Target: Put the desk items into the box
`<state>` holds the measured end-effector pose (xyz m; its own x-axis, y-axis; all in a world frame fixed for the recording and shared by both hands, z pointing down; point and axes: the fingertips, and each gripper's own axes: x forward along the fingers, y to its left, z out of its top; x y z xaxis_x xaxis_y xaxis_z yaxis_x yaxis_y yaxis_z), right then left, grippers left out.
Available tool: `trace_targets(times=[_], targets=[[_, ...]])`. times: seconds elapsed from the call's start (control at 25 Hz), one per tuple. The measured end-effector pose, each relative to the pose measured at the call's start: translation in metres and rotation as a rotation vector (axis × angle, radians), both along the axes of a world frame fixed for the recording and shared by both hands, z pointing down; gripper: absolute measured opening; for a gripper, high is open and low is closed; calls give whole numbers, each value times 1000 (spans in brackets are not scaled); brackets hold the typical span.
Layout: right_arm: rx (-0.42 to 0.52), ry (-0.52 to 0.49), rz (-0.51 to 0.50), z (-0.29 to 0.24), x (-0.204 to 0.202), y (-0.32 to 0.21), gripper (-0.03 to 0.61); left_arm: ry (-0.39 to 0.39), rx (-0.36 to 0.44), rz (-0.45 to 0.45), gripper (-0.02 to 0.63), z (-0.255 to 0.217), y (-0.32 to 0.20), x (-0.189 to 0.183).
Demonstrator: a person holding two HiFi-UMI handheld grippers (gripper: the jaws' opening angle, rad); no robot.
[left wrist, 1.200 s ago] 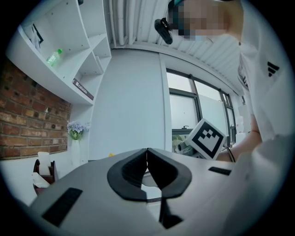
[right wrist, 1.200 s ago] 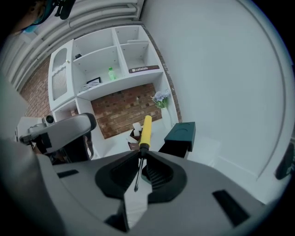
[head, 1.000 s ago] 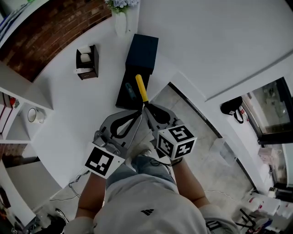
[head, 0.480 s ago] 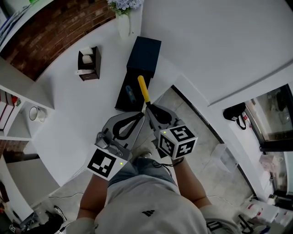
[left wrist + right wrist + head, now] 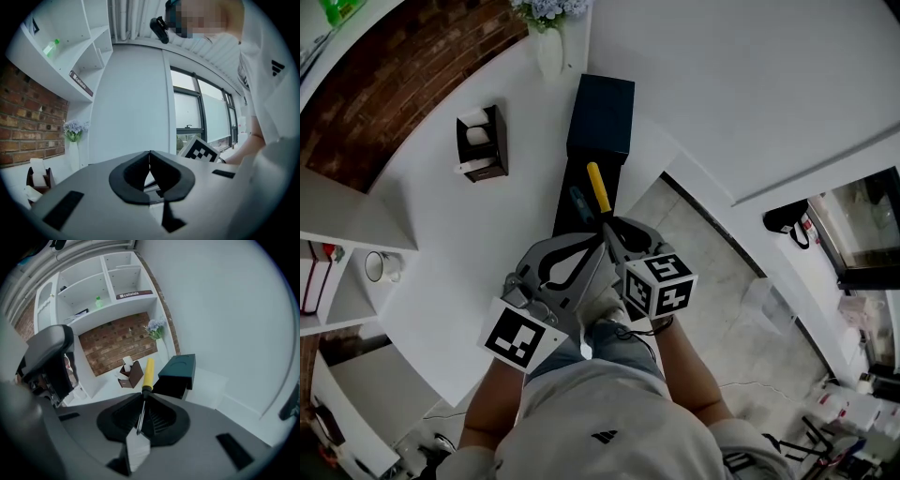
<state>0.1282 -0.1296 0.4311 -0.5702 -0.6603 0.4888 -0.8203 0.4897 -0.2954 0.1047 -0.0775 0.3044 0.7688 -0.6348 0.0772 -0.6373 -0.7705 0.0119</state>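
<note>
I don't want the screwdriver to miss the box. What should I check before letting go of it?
1. Grip: ok; the right gripper clamps the screwdriver by its shaft, yellow handle ahead.
2. Access: ok; the box is open, lid raised at its far end.
3. Aim: ok in the head view, where the handle lies over the box; its height above, cannot tell.
4. Room: cannot tell; a blue item already lies inside.
5. Clearance: ok; the left gripper is shut, empty, beside the right one.
</note>
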Motion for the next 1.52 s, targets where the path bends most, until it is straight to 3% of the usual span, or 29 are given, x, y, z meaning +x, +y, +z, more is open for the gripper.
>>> trace_targets(times=[0.56, 1.12, 1.52], targets=[[-194, 147, 50, 68, -29, -27, 60, 13, -58, 105, 12, 25, -36, -41], [-341, 284, 31, 111, -41, -31, 61, 58, -131, 64, 12, 46, -60, -72], [-357, 284, 34, 112, -41, -31, 69, 55, -137, 66, 12, 48, -64, -68]])
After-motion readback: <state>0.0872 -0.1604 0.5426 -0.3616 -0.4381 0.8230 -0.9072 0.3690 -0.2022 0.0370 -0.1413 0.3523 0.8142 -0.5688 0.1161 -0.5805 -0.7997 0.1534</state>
